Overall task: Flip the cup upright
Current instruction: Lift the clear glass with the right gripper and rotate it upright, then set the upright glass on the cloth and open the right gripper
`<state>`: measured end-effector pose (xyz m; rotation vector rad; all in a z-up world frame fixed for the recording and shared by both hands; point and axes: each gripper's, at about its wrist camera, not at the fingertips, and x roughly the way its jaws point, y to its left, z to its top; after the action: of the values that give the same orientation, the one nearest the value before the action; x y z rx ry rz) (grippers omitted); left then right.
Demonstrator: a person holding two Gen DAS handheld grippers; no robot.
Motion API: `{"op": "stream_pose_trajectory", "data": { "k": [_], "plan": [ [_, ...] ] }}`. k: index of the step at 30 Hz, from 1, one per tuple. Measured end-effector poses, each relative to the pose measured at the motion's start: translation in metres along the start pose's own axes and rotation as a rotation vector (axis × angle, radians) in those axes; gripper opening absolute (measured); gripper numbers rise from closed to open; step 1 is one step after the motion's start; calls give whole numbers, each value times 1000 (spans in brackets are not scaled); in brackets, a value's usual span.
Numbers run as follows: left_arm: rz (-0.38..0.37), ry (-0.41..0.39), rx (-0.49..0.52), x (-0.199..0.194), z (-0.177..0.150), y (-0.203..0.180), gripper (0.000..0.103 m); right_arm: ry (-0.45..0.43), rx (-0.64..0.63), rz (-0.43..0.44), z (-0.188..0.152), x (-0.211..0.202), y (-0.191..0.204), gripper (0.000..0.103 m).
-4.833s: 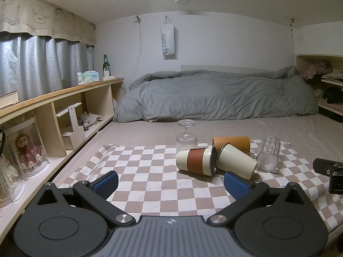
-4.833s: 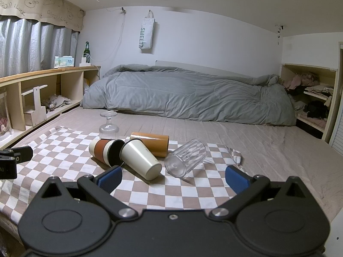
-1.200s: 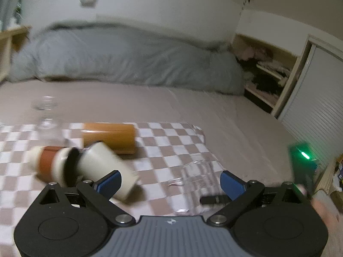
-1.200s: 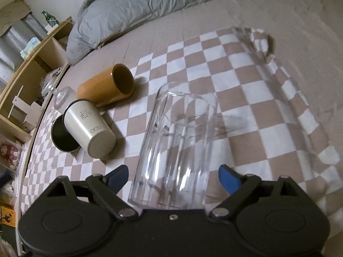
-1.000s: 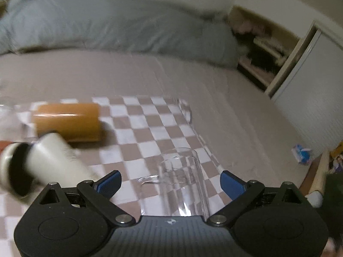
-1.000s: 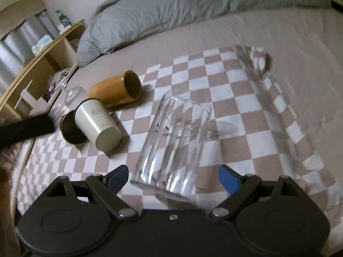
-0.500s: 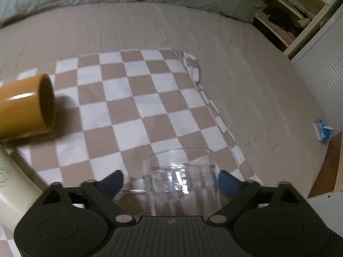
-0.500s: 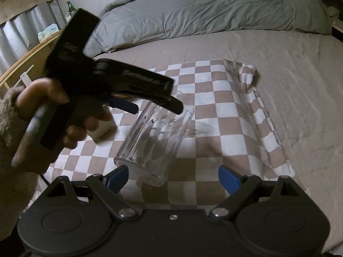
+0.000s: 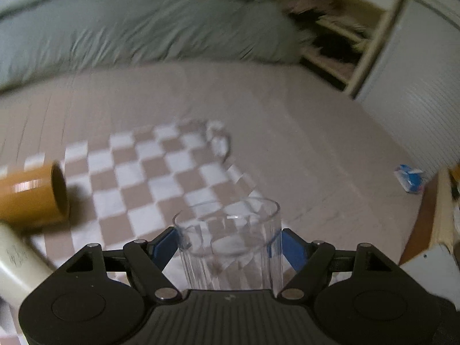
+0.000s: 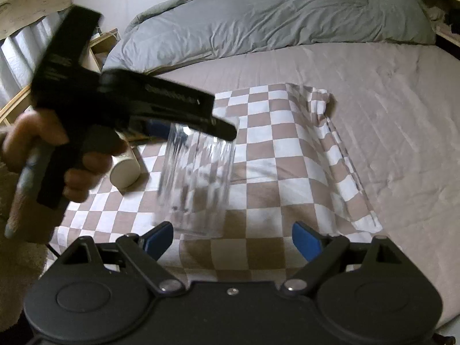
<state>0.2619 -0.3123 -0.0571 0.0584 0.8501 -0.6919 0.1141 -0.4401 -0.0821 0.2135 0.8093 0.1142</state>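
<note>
– Left gripper (image 9: 230, 247) status?
– Clamped on clear cup (image 9: 230, 247) near its rim, blue pads (image 9: 165, 245) touching both sides. Cup's about upright, slightly tilted, over checkered cloth (image 10: 276, 155); can't tell if base touches.
– Right gripper (image 10: 231, 240)?
– Jaws wide apart, nothing btwn them, just below the cup.
– Other stuff?
– Orange cup (image 9: 31, 197) & cream cup (image 10: 125, 169), both lying on their sides.

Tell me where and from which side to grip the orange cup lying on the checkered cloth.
Take the orange cup across its cylindrical wall near mid-length, coming from above. It lies on its side on the checkered cloth, open mouth facing right, so the round wall suits two fingers. The cream cup lies close beside it, crowding a side approach. Use the right tool; it's open.
</note>
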Motion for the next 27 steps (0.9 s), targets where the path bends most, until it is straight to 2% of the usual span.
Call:
{"op": "stream_pose_trajectory", "data": {
  "k": [4,6,11,17,20,21,23,27],
  "plan": [
    [46,-90,163,-8,-12,-26,77,-7,-32,-24,-2,-2,3,90],
    [59,-138,207,-6,-17,-32,77,-10,-45,-29,-3,-3,4,90],
    [51,-138,236,3,-25,-34,77,-12,-60,-37,-5,-5,6,90],
    [66,-139,317,1,-30,-47,77,-24,-47,-51,-4,-5,4,90],
    [75,-141,321,0,-32,-49,78,-34,-55,-70,-5,-4,4,90],
    [72,-141,316,-1,-32,-49,79,-35,-56,-75,-5,-3,3,90],
    [62,-143,301,-5,-30,-48,92,-37,-56,-79,-5,-3,3,90],
    [54,-162,276,-20,-30,-44,96,-47,-61,-93,-4,-5,5,91]
  ]
}}
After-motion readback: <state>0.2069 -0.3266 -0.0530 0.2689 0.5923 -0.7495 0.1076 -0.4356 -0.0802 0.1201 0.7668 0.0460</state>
